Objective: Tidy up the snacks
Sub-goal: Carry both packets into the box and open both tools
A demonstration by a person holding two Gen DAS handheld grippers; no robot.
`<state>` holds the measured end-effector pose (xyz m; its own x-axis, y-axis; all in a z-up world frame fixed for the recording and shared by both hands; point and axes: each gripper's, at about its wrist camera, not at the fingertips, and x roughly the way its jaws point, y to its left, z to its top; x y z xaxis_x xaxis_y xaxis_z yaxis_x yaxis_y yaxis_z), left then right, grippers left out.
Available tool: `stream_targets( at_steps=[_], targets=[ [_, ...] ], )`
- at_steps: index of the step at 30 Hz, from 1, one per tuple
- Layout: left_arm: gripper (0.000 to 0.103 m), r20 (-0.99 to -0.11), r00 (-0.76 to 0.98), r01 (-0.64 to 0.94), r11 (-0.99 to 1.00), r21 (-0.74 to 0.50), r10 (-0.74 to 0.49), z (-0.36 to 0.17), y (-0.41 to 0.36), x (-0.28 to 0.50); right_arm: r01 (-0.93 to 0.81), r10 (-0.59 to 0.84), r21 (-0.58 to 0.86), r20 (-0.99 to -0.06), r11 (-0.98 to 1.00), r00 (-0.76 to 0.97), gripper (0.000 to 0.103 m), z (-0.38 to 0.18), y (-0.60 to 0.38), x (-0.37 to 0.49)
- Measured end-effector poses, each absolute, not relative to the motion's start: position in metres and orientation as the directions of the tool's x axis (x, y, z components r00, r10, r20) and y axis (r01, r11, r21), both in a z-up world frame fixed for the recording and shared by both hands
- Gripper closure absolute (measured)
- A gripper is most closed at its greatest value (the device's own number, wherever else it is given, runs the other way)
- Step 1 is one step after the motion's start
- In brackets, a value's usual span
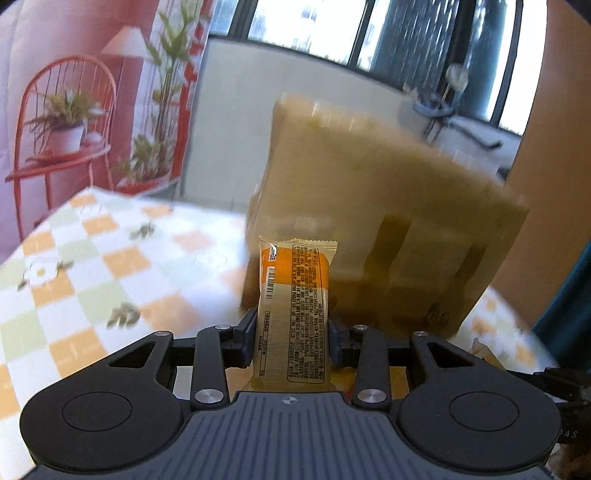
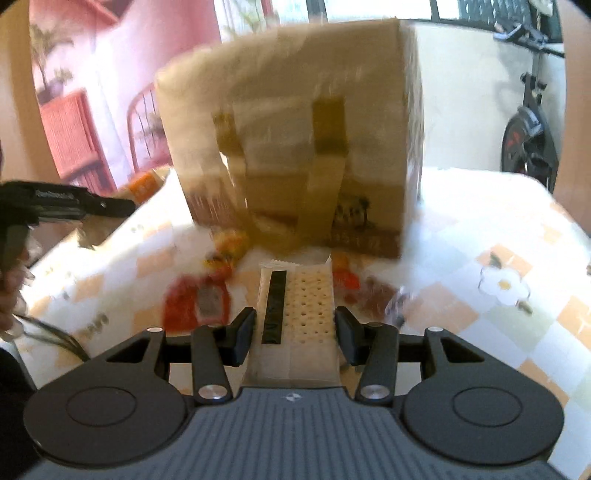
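Note:
My left gripper (image 1: 291, 334) is shut on an orange snack packet (image 1: 293, 295), printed back side up, held above the checked tablecloth (image 1: 96, 266). A brown paper bag (image 1: 384, 206) with flat handles stands just beyond it, blurred. My right gripper (image 2: 295, 326) is shut on a clear-wrapped cracker packet (image 2: 306, 314) with a dotted biscuit inside. The same paper bag (image 2: 295, 147) stands upright ahead of it. Loose red and orange snack packets (image 2: 197, 302) lie on the tablecloth (image 2: 480, 295) at the bag's foot. The left gripper (image 2: 74, 205) shows at the left edge of the right wrist view.
The table edge runs along the left, with a pink printed backdrop (image 1: 74, 110) behind it. Windows (image 1: 332, 29) fill the far wall. An exercise bike (image 2: 528, 129) stands beyond the table's far right corner. A person's hand (image 2: 11, 280) appears at the left.

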<state>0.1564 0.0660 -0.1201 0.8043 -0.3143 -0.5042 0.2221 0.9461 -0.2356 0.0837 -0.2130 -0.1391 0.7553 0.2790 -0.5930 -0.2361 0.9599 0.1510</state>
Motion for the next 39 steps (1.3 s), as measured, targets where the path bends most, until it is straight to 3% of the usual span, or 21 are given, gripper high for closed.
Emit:
stream_targets(
  at_steps=[10, 13, 17, 20, 26, 30, 32, 36, 39],
  targets=[
    [0.064, -0.269, 0.870, 0.364, 0.906, -0.215, -0.414, -0.030, 0.034, 0.192, -0.267, 0.301, 0.161, -0.252, 0.950, 0.919, 0.054, -0.024, -0.226, 0.109],
    [0.064, -0.248, 0.863, 0.396, 0.894, -0.208, -0.440, -0.018, 0.013, 0.218, -0.265, 0.290, 0.138, -0.214, 0.954, 0.933, 0.054, 0.000, -0.226, 0.141],
    [0.063, -0.295, 0.840, 0.414, 0.890, -0.192, -0.455, -0.018, -0.017, 0.271, -0.230, 0.248, 0.099, -0.254, 0.968, 0.935, 0.054, 0.012, -0.222, 0.200],
    [0.063, -0.369, 0.835, 0.390, 0.912, -0.127, -0.408, -0.025, -0.034, 0.301, -0.153, 0.176, 0.094, -0.344, 0.984, 0.922, 0.054, 0.003, -0.216, 0.250],
    [0.063, -0.459, 0.807, 0.362, 0.925, -0.113, -0.372, -0.043, -0.032, 0.328, -0.089, 0.102, 0.050, -0.459, 0.995, 0.883, 0.054, -0.016, -0.199, 0.295],
    [0.056, -0.454, 0.810, 0.374, 0.923, -0.088, -0.372, -0.042, -0.023, 0.325, -0.059, 0.074, 0.046, -0.509, 0.997, 0.857, 0.053, -0.029, -0.201, 0.303],
    [0.042, -0.441, 0.814, 0.385, 0.920, -0.077, -0.378, -0.037, -0.019, 0.317, -0.054, 0.063, 0.033, -0.513, 0.998, 0.856, 0.052, -0.030, -0.203, 0.301],
    [0.041, -0.425, 0.824, 0.393, 0.918, -0.046, -0.374, -0.031, -0.024, 0.310, -0.050, 0.052, 0.018, -0.501, 0.999, 0.864, 0.039, -0.025, -0.202, 0.290],
    [0.041, -0.420, 0.826, 0.395, 0.918, -0.044, -0.375, -0.027, -0.022, 0.305, -0.056, 0.051, 0.005, -0.488, 0.998, 0.871, 0.037, -0.021, -0.200, 0.285]
  ],
)
